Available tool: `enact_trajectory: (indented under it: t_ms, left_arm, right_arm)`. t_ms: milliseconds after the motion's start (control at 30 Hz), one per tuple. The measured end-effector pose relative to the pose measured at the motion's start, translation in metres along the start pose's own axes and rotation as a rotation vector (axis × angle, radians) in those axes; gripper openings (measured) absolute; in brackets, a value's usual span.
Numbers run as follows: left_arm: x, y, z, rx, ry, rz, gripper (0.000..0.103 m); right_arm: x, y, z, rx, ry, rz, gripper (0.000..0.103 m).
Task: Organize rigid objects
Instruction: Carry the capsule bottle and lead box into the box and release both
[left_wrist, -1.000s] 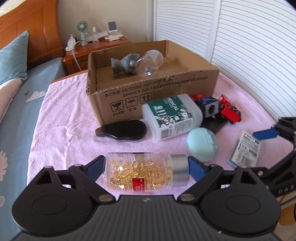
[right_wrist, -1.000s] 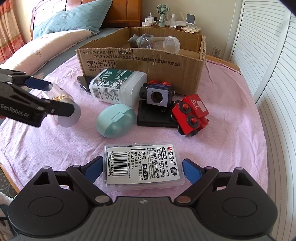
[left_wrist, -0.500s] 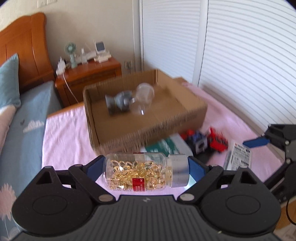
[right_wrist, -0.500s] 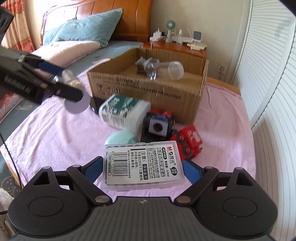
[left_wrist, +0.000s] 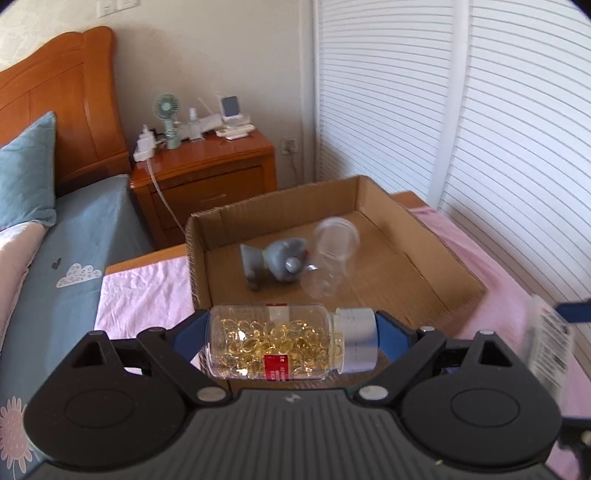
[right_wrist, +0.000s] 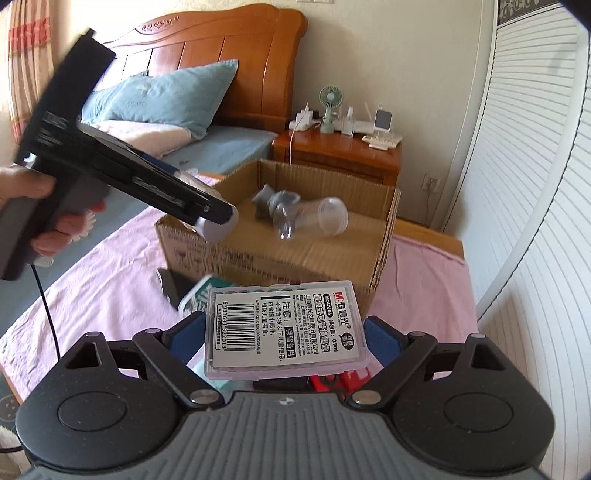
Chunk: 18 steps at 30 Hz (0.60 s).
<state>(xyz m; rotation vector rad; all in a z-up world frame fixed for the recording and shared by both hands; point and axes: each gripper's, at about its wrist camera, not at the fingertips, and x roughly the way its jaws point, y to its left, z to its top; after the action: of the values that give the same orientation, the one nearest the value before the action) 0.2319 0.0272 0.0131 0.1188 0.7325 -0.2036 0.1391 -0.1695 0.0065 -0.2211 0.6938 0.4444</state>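
My left gripper (left_wrist: 291, 345) is shut on a clear capsule bottle (left_wrist: 273, 345) with a silver cap, held sideways in the air over the near wall of the open cardboard box (left_wrist: 454, 269). In the right wrist view the left gripper (right_wrist: 216, 225) hovers at the box's (right_wrist: 384, 236) left front corner. My right gripper (right_wrist: 282, 334) is shut on a flat clear plastic case (right_wrist: 284, 328) with a barcode label, held in the air before the box. Inside the box lie a grey figurine (left_wrist: 273, 262) and a clear empty jar (left_wrist: 332, 258).
On the pink cloth (right_wrist: 421, 280) below are a green-labelled white bottle (right_wrist: 201, 295), a black object (right_wrist: 171, 288) and a red toy (right_wrist: 340, 380), partly hidden. A wooden nightstand (left_wrist: 207, 173) with a small fan stands behind the box. Slatted doors (left_wrist: 480, 129) line the right.
Both grippers have risen off the cloth with their objects and moved toward the box. The capsule bottle now hangs over the box's near wall; the case is lifted above the items on the cloth.
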Motion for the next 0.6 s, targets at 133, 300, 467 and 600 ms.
enact_trajectory:
  t_ms: [133,300,467,600]
  left_arm:
    - [0.002,0.007,-0.002,-0.049,0.002,0.018,0.094]
    - [-0.018,0.003,-0.016,-0.037,0.029,0.007,0.098]
    - [-0.043,-0.011,-0.038,-0.002,0.061,0.042,0.098]
    - [-0.069,-0.018,-0.052,-0.013,0.021,0.094,0.099]
  right_arm:
    - [0.001,-0.001,0.002,0.003,-0.006,-0.003,0.094]
    - [0.001,0.002,0.004,-0.005,-0.004,-0.006,0.094]
    - [0.001,0.002,0.011,0.003,-0.005,0.007,0.094]
    - [0.004,-0.001,0.020,0.011,-0.003,0.000,0.094]
